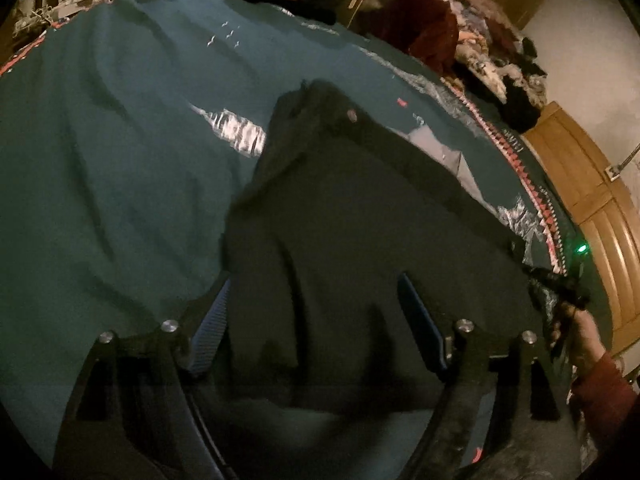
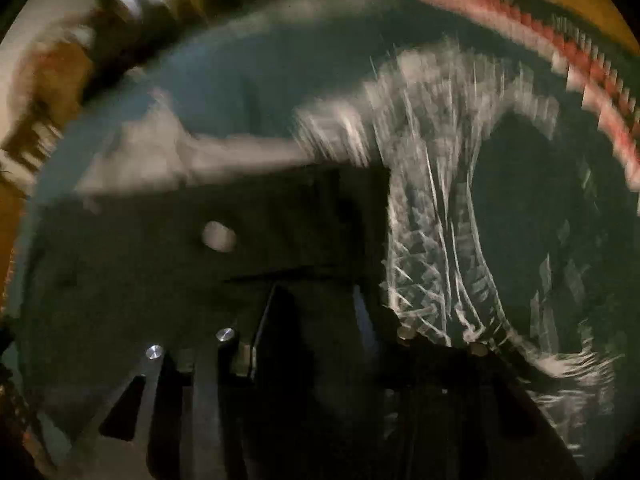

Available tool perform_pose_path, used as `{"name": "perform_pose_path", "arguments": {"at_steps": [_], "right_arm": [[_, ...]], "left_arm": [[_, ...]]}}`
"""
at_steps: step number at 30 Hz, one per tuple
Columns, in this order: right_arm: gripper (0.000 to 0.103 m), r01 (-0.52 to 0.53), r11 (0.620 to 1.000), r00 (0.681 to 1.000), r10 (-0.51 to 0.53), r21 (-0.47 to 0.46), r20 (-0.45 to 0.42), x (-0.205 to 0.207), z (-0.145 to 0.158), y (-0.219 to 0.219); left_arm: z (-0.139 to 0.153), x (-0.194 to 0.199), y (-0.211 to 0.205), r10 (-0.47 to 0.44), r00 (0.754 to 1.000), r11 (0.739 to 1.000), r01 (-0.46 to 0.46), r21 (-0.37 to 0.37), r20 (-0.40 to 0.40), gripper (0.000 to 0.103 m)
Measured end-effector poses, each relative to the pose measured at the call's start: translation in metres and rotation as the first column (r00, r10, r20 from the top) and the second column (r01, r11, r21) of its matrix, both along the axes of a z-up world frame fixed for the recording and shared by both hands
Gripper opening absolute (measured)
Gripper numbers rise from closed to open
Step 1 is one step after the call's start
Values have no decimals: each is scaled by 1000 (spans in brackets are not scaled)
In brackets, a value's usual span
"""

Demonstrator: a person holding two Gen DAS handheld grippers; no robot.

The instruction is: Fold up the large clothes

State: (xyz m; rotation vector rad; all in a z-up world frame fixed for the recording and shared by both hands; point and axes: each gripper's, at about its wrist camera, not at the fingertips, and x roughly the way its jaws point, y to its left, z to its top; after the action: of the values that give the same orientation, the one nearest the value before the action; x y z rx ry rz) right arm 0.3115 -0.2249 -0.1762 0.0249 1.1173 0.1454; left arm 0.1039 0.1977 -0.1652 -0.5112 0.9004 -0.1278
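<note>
Left wrist view, left to right: teal bedspread (image 1: 100, 140) covers the bed; a dark garment (image 1: 340, 240) lies on it, its metal button (image 1: 352, 115) near the top; the left gripper (image 1: 316, 300) hovers over the cloth with jaws spread wide, nothing pinched; at the far right a sleeved hand (image 1: 580, 332) grips the other tool. Right wrist view, badly blurred: the right gripper (image 2: 316, 292) sits over the garment's edge, jaws narrow; whether they pinch the cloth I cannot tell.
</note>
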Motion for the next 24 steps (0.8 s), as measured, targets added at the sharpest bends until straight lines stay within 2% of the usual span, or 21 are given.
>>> {"name": "perform_pose_path", "arguments": {"at_steps": [1, 2, 3, 6, 8, 9, 10, 12, 14, 15, 16, 17, 18, 19, 20, 21, 23, 24], "right_arm": [[32, 13, 1000, 1000, -13, -8, 19, -3, 5, -1], [36, 30, 998, 999, -28, -48, 39, -9, 16, 2], [36, 24, 997, 996, -17, -77, 92, -23, 33, 10], [41, -76, 997, 964, 67, 26, 259, -84, 74, 50], [45, -198, 978, 941, 169, 70, 295, -125, 73, 91], [45, -266, 961, 929, 234, 76, 288, -143, 64, 115], [45, -317, 946, 918, 288, 70, 272, -157, 52, 136], [46, -350, 936, 914, 334, 32, 228, -170, 26, 163], [46, -352, 936, 922, 343, 20, 179, -174, 6, 171], [46, -341, 940, 927, 336, 2, 170, -174, -2, 167], [46, -327, 945, 932, 322, 1, 167, -171, -7, 165], [46, -319, 948, 936, 312, 17, 163, -170, -11, 160], [46, -320, 947, 937, 311, 30, 160, -167, -13, 157], [46, -317, 948, 937, 311, 18, 160, -169, -13, 159], [47, -320, 948, 935, 316, -3, 158, -171, -12, 161], [48, -313, 949, 937, 313, -24, 155, -171, -9, 163], [49, -298, 954, 934, 298, -32, 197, -174, 6, 166], [49, -316, 949, 922, 311, -16, 232, -180, 16, 173]], "left_arm": [[8, -5, -9, -30, 999, 999, 29, 15, 30, 79], [14, -9, -15, -61, 996, 998, 60, 19, 59, 79], [23, -14, -29, -119, 987, 993, 117, 22, 105, 79], [31, -14, -72, -229, 954, 972, 234, -2, 191, 87], [23, -8, -86, -250, 951, 967, 256, -8, 184, 87], [17, -5, -91, -249, 954, 968, 249, 17, 166, 86], [14, -6, -91, -235, 959, 972, 227, 67, 158, 80], [17, -11, -70, -159, 974, 984, 143, 103, 163, 78], [10, -20, -31, -15, 994, 993, 1, 122, 111, 78], [-1, -22, -2, 86, 995, 985, -91, 147, 41, 78], [-10, -27, 21, 156, 988, 978, -153, 142, -13, 77], [-18, -35, 52, 175, 985, 985, -175, 0, -8, 73], [-16, -40, 63, 199, 980, 980, -199, -25, -2, 65], [-10, -43, 67, 222, 975, 975, -222, 21, -5, 68], [-1, -46, 66, 221, 975, 974, -222, 55, 18, 68], [13, -52, 62, 206, 976, 977, -209, 43, 71, 68], [43, -59, 37, 114, 976, 993, -119, 15, 185, 71], [53, -60, 22, 66, 973, 997, -72, 20, 223, 77]]}}
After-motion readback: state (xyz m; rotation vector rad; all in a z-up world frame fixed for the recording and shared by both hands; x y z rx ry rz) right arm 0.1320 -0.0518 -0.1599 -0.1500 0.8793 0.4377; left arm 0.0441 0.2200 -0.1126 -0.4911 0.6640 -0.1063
